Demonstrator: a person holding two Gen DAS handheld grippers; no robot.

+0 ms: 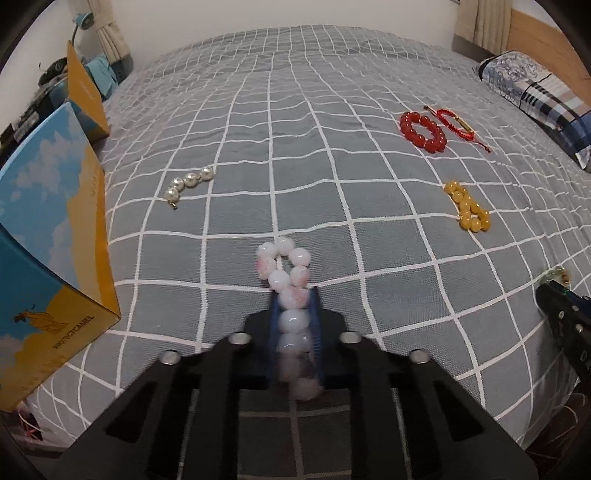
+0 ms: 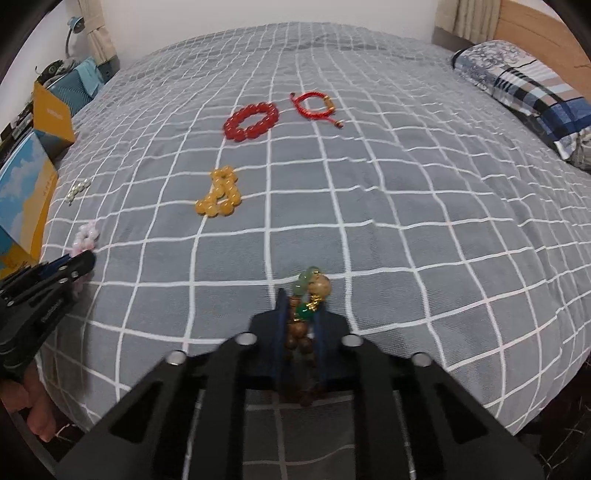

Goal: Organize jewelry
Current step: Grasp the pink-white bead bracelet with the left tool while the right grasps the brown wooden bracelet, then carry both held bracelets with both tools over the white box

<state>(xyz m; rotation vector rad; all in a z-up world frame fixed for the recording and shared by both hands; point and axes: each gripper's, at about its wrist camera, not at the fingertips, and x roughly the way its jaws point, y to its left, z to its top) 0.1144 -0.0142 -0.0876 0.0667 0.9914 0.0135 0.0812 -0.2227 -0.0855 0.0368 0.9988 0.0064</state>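
Observation:
My left gripper is shut on a pink-and-white bead bracelet; its far loop lies on the grey checked bedspread ahead of the blue pads. My right gripper is shut on a brown wooden bead bracelet with green and gold charms. A pearl strand lies to the left, a yellow bead bracelet in the middle, a red bead bracelet and a red cord bracelet farther back. In the right wrist view the left gripper shows at the left edge.
A blue and yellow cardboard box stands at the bed's left edge, with an orange box behind it. A patterned pillow lies at the far right by the wooden headboard. A person's hand holds the left gripper.

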